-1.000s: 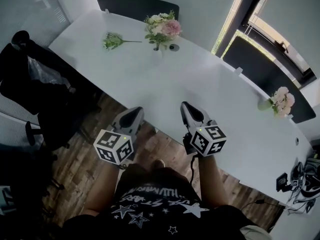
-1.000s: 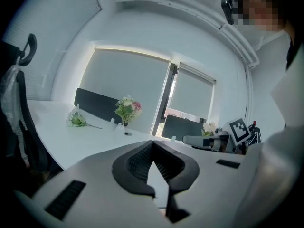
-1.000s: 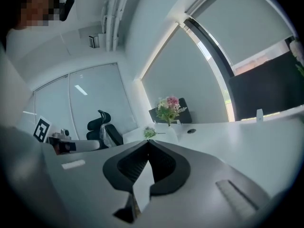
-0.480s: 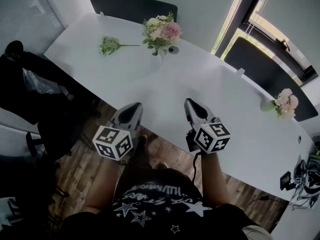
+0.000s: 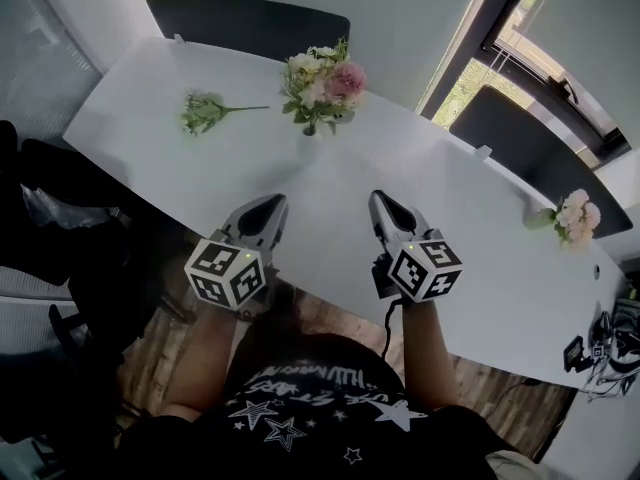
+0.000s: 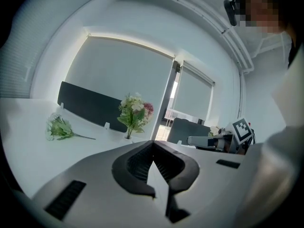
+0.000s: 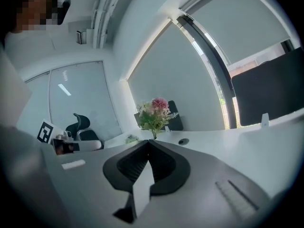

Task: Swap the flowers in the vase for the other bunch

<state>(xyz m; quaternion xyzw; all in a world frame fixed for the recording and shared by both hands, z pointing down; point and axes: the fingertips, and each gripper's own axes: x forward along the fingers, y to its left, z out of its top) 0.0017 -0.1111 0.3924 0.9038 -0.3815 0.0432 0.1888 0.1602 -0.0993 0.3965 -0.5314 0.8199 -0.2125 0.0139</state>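
A bunch of pink, white and cream flowers (image 5: pixel 322 78) stands upright in a small vase (image 5: pixel 309 128) at the far side of the white table (image 5: pixel 330 193); it also shows as the bouquet (image 6: pixel 134 112) and the bouquet (image 7: pixel 155 114). The other bunch (image 5: pixel 203 111), green with pale blooms, lies flat to the vase's left, also seen as the loose bunch (image 6: pixel 59 127). My left gripper (image 5: pixel 272 205) and right gripper (image 5: pixel 381 202) hover side by side over the table's near edge, both shut and empty, well short of the flowers.
Dark chair backs (image 5: pixel 250 26) line the table's far side. A second vase of pink flowers (image 5: pixel 572 214) sits far right. A round cable port (image 7: pixel 183 141) lies beside the vase. A black office chair (image 5: pixel 60 218) stands at the left over wood floor (image 5: pixel 160 348).
Both grippers have moved forward from over the floor to above the table's near edge. The flowers have stayed put.
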